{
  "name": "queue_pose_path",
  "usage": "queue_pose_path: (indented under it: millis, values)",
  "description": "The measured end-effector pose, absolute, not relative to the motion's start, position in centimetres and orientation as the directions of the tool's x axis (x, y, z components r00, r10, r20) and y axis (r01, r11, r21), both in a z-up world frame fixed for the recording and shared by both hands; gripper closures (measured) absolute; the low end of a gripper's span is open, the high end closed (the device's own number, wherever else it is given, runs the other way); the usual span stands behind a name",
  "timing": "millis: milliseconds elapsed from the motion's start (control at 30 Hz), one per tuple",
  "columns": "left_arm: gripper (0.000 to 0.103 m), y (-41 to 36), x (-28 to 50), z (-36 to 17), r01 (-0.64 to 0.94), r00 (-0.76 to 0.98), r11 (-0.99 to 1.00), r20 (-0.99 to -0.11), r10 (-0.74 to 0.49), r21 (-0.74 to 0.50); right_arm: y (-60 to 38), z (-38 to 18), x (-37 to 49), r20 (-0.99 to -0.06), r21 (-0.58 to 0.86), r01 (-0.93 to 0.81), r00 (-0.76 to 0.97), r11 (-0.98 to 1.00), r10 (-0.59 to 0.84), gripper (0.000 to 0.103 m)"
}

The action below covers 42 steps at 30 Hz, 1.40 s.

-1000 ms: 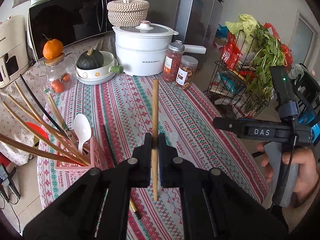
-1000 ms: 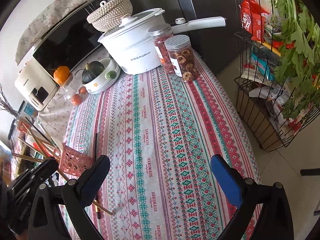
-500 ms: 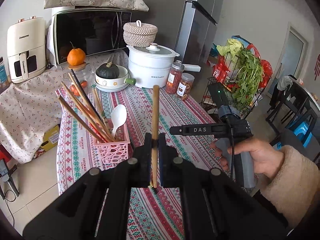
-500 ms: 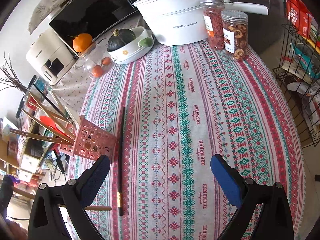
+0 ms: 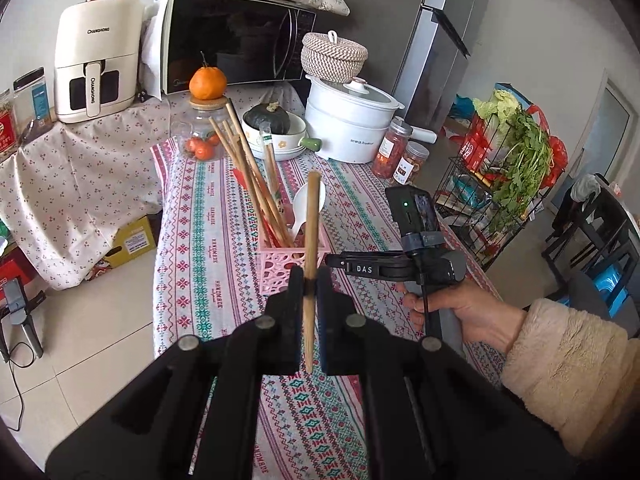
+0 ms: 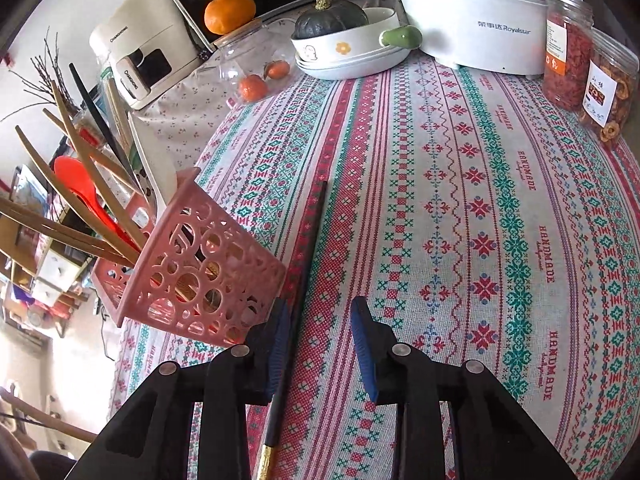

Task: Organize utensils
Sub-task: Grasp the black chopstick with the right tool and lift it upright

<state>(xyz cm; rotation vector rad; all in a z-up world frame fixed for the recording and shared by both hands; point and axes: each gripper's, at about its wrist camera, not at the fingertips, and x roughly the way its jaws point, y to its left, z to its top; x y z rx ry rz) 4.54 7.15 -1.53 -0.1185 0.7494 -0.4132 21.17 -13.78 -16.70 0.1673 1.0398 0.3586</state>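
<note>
Spread over the table, a striped red-and-green patterned tablecloth [image 6: 460,220]. Near its edge, a pink perforated plastic basket [image 6: 192,276] crowded with wooden chopsticks and spoons. Above it, the left gripper [image 5: 309,292] pressed tight on one upright light wooden chopstick [image 5: 311,248]. Low over the cloth, the right gripper [image 6: 320,344], blue-padded jaws closing around a black gold-tipped chopstick [image 6: 300,280] lying just beside the basket, not yet pinched.

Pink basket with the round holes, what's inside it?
The pink plastic basket holds several wooden chopsticks, a red spoon, a white spoon and a black chopstick. Their lower ends show only partly through the holes; the basket's bottom stays hidden.
</note>
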Motion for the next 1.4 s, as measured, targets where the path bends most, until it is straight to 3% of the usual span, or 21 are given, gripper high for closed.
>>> queue_pose_path:
  millis: [400,533,900,1033,1267,1400]
  values:
    - [0.096,7.6,4.2,-1.1,0.334,0.640,0.899,-0.632,-0.437,-0.283,-10.6,-18.0,20.4,-0.847,0.169,-0.323,0.436,0.931,0.305,0.080]
    - [0.096,7.7,4.3,-1.3,0.328,0.637,0.901,-0.639,-0.432,-0.283,-10.0,-18.0,20.0,-0.866,0.098,-0.342,0.433,0.935,0.249,0.092]
    - [0.096,7.0,4.9,-1.7,0.332,0.611,0.897,-0.659,-0.439,-0.290,-15.3,-17.8,16.7,-0.964,0.133,-0.297,0.185,0.946,0.193,0.096]
    - [0.096,6.5,5.0,-1.6,0.341,0.608,0.896,-0.660,-0.442,-0.285,-16.9,-17.5,15.8,-0.973,0.088,-0.289,0.179,0.953,0.145,0.093]
    - [0.096,6.5,5.3,-1.9,0.331,0.605,0.900,-0.668,-0.433,-0.284,-14.9,-16.7,17.9,-0.954,0.045,-0.302,0.269,0.952,0.130,0.077]
    - [0.096,6.6,5.5,-2.1,0.322,0.603,0.903,-0.674,-0.426,-0.284,-14.1,-17.1,19.5,-0.949,-0.011,-0.287,0.304,0.958,0.081,0.077]
